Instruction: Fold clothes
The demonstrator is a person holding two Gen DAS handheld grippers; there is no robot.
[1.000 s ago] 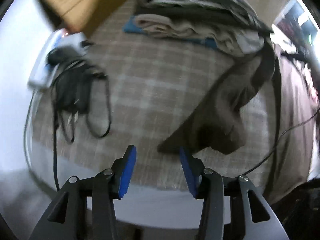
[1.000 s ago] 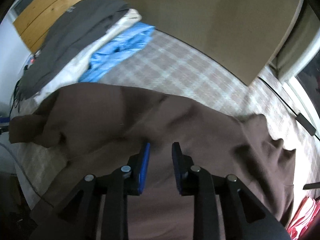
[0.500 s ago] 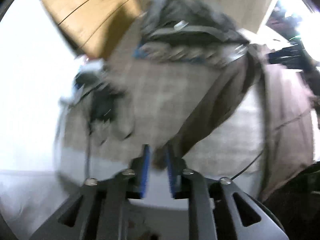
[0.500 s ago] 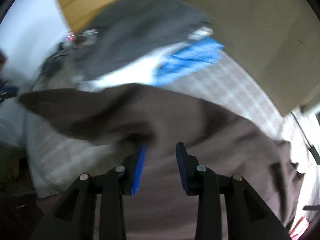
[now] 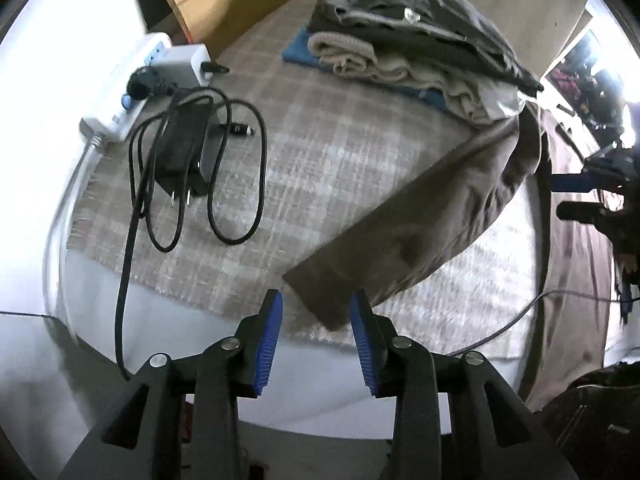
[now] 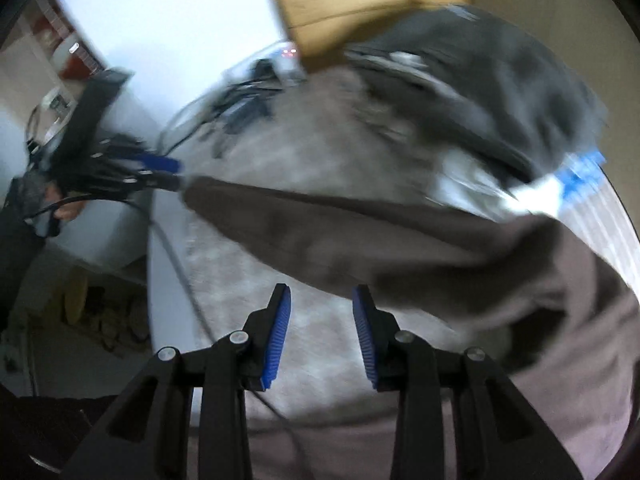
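step: laying out long brown cloth sleeve at 1 o'clock | left gripper wide, empty | right gripper wide, empty | next: regrip cuff

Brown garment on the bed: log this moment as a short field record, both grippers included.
garment: brown garment, sleeve stretched out across the plaid blanket
sleeve cuff: lies between the left gripper fingers, not pinched
left gripper: open
right gripper: right gripper open, at the sleeve's lower edge, holding nothing
folded pile: grey, beige and blue clothes at the far end of the bed
clutter: black charger with cable, white power strip
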